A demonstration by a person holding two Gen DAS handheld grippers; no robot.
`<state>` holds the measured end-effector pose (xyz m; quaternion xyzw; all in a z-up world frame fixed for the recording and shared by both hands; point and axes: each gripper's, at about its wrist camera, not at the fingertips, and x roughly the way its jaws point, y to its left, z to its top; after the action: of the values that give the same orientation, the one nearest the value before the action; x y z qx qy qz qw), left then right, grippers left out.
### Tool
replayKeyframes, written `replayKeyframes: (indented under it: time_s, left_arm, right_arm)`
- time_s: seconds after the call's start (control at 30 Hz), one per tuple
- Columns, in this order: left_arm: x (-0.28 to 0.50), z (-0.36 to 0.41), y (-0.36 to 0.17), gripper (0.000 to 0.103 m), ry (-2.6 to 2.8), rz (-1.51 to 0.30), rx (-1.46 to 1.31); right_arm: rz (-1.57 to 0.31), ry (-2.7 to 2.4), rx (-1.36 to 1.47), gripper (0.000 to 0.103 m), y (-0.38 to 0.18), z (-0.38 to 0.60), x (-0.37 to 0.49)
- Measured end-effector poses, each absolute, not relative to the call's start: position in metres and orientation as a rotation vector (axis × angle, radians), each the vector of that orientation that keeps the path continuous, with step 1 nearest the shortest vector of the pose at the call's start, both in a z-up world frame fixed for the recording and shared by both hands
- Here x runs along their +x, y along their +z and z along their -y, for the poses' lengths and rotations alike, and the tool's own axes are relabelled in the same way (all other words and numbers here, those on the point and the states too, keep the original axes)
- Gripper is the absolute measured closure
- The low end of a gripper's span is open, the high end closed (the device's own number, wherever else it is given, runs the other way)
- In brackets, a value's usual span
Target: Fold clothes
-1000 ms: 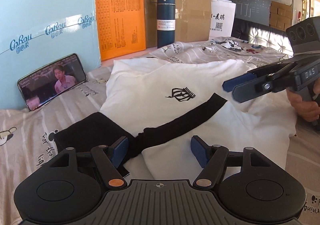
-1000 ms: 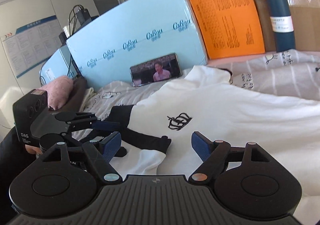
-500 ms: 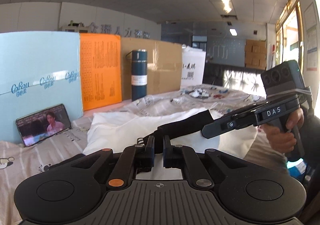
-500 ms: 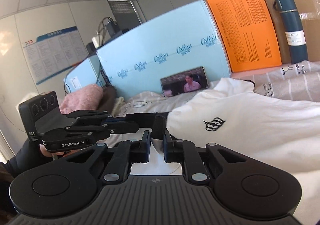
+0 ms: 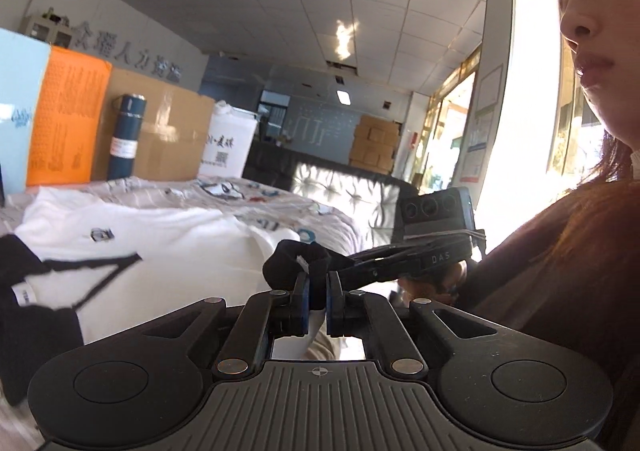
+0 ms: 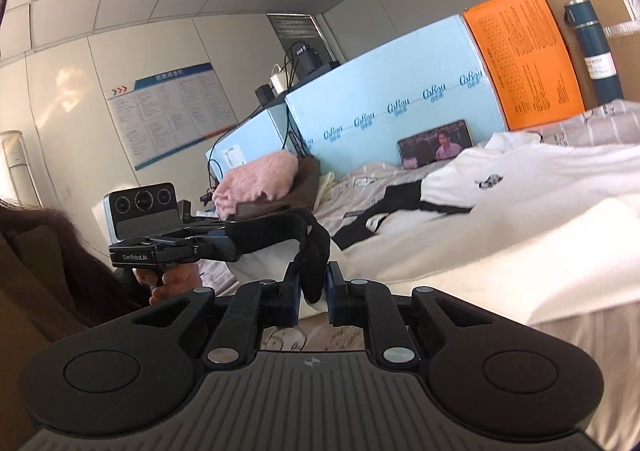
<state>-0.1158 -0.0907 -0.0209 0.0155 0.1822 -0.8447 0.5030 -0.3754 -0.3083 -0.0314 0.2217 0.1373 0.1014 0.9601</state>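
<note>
A: Left wrist view, starting far left of the left gripper (image 5: 317, 293): black sleeve (image 5: 28, 315) draped low, white shirt (image 5: 160, 247) spread on the bed (image 5: 280, 207) just ahead and to the left.

B: And above that?

A: Orange board (image 5: 64, 123), blue flask (image 5: 127, 137) upright in front of a cardboard box (image 5: 176, 139), all well beyond the shirt. Centre now: the left gripper is clamped on a black cuff (image 5: 298, 265), fabric bunched between the blue pads (image 5: 304, 297).

B: Right of it?

A: The right gripper (image 5: 340, 271) comes in from the right, tips at the same black cuff, and the person's hand (image 5: 436, 281) is on its handle. Her face is at the far right edge.

B: Switch to the right wrist view.

A: Far left of the right gripper (image 6: 313, 289), the left gripper (image 6: 230, 245) points inward, hand (image 6: 172, 279) underneath, with the cuff (image 6: 280, 231) running from its tips across and down.

B: So both hold it?

A: Yes. The right gripper is pinched shut on the cuff's hanging end, cloth squeezed between its pads. Behind, a pink cushion (image 6: 256, 181), then the pale blue box (image 6: 392, 115) with a phone (image 6: 436, 145) leaning on it. Ahead and right, the shirt (image 6: 520, 203) lies on the bed (image 6: 592, 335), small logo (image 6: 489, 181) facing up. Orange board (image 6: 524, 59) and flask (image 6: 594, 47) at the far right.
</note>
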Motion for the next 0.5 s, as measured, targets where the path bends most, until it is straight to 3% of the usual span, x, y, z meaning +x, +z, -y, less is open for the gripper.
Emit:
replayKeyframes:
  time_s: [0.07,0.17,0.23,0.27,0.3,0.43,0.5]
  left_arm:
    - [-0.121,0.093,-0.026,0.096,-2.063,-0.475,0.106]
    - [-0.122,0.096,-0.023,0.09,-2.102,-0.443,0.152]
    - [-0.117,0.097,-0.014,0.079,-2.109,-0.376,0.132]
    - [-0.114,0.1,-0.009,0.071,-2.088,-0.349,0.126]
    - [-0.111,0.105,-0.005,0.067,-2.056,-0.332,0.124]
    - [-0.098,0.137,0.004,0.044,-1.925,-0.323,0.158]
    - [-0.096,0.161,0.001,0.041,-1.862,-0.314,0.239]
  right_arm:
    - [-0.32,0.215,0.466,0.09,-0.039,0.301,-0.379]
    - [-0.383,0.226,0.48,0.078,-0.049,0.291,-0.382]
    - [-0.35,0.226,0.482,0.061,-0.047,0.289,-0.388]
    - [-0.309,0.211,0.481,0.039,-0.043,0.29,-0.393]
    - [-0.267,0.15,0.479,0.026,-0.037,0.295,-0.397]
    - [-0.174,-0.22,0.507,0.025,-0.019,0.326,-0.396]
    - [-0.196,-0.409,0.543,0.025,-0.017,0.346,-0.383]
